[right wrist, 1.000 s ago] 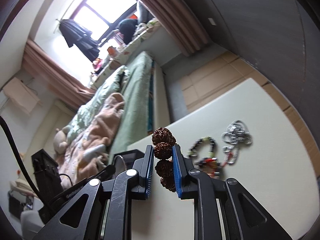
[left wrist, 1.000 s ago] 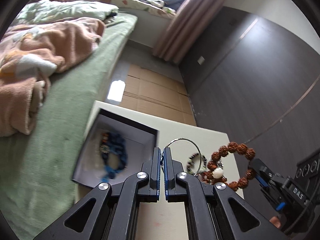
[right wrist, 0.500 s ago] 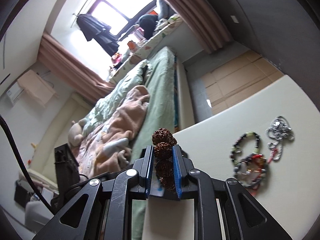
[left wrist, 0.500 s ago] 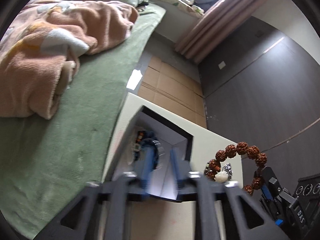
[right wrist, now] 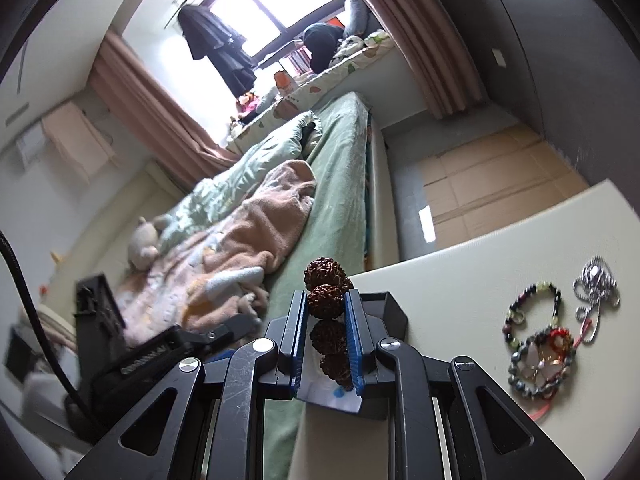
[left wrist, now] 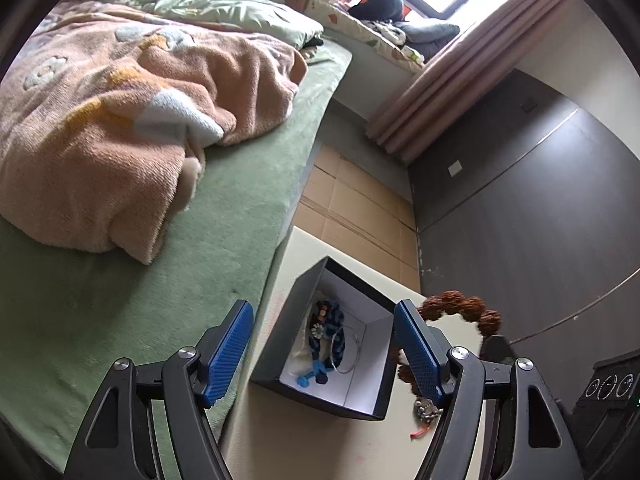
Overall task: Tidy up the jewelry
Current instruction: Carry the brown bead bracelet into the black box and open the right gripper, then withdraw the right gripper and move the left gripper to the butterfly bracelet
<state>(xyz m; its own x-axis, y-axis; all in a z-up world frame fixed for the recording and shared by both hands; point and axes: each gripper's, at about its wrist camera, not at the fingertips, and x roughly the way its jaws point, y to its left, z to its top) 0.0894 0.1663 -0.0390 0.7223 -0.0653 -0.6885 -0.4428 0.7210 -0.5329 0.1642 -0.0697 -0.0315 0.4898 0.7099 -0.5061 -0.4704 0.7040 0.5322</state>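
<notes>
Left gripper [left wrist: 324, 354] just opening, empty, over box [left wrist: 316, 394]; right gripper [right wrist: 325, 340] clamping bead bracelet [right wrist: 326, 300].

Box mouth: the black box [left wrist: 340, 396] stands open toward you, its upright walls the only barrier.
Box floor: a blue beaded piece [left wrist: 326, 334] and a thin silver hoop [left wrist: 348, 350] fill the left; your right half is bare.
Table: open surface [right wrist: 452, 292] between box and the loose bracelets [right wrist: 536, 340] and silver chain [right wrist: 596, 284].
Left flank: bed edge [left wrist: 224, 264] just beside the table.
</notes>
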